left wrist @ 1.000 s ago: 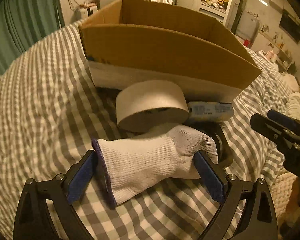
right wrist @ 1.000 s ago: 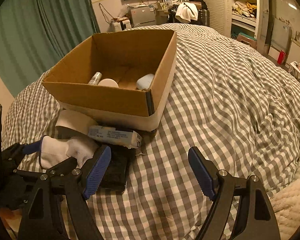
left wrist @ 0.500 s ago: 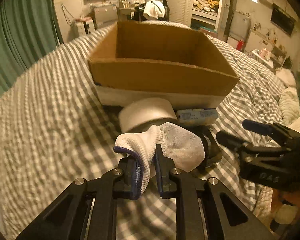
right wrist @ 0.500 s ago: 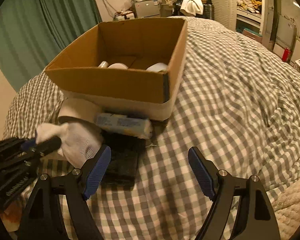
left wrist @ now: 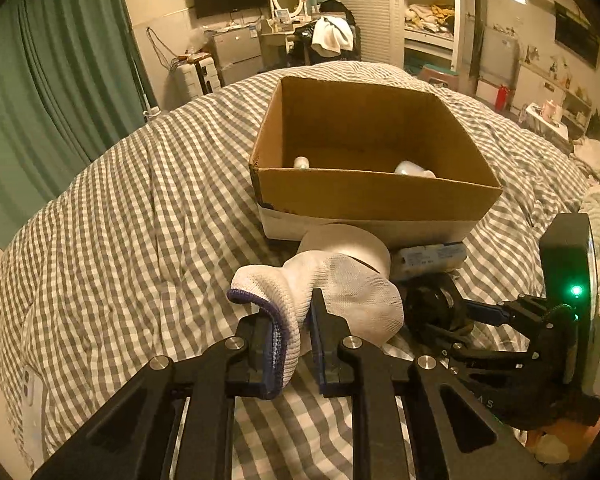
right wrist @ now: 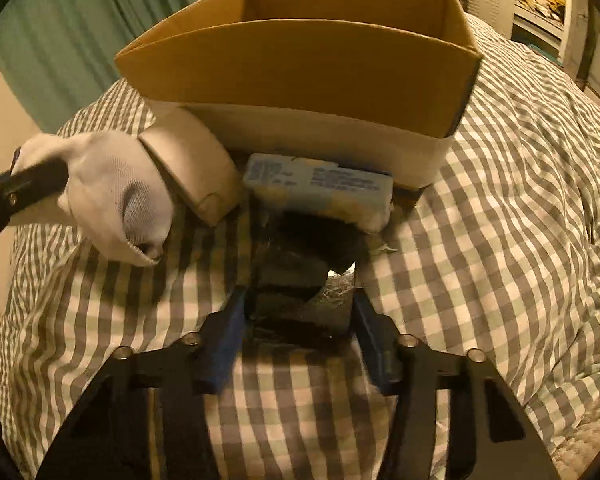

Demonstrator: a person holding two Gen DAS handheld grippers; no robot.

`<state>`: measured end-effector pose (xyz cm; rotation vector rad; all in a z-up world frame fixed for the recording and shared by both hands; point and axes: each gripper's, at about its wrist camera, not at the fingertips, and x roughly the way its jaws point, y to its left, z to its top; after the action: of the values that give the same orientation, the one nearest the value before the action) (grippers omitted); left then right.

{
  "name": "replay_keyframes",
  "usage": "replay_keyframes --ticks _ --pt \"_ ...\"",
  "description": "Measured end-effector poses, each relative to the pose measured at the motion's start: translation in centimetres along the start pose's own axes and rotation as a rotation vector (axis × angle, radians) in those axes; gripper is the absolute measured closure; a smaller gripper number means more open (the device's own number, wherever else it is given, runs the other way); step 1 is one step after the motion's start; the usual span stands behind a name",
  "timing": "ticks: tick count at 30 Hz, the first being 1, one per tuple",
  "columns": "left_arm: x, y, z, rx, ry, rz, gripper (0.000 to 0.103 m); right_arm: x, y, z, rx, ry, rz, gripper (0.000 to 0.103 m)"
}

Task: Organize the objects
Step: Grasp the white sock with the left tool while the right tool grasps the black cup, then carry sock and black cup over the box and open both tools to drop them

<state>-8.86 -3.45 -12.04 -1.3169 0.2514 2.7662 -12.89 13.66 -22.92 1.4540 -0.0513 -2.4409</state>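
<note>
Our left gripper point(left wrist: 296, 344) is clamped tight on the cuff of a white sock point(left wrist: 332, 292), whose toe end hangs free above the checked bedspread point(left wrist: 140, 220). Our right gripper point(right wrist: 298, 336) has just been closing around a black packet point(right wrist: 300, 280) lying on the bedspread; its blue pads sit against the packet's two sides, though the blur keeps us from telling how firmly they press.

Just beyond the sock stands a roll of pale tape point(right wrist: 192, 168), leaning against the front wall of a cardboard box point(right wrist: 300, 64). Beside the roll, a small pale blue carton point(right wrist: 320, 184) lies across the far end of the black packet and touches the box's base, so both crowd the space in front of the box. Inside the box, seen from the left wrist, rest a small can point(left wrist: 301, 163) and a white bottle point(left wrist: 410, 169).
</note>
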Motion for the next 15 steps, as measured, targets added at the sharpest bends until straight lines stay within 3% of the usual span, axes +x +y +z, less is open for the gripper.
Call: replay_keyframes --ticks 15 --pt "-3.9 -1.4 0.0 0.015 -0.052 0.004 0.088 -4.4 1.1 -0.6 -0.028 -0.094 -0.013 0.059"
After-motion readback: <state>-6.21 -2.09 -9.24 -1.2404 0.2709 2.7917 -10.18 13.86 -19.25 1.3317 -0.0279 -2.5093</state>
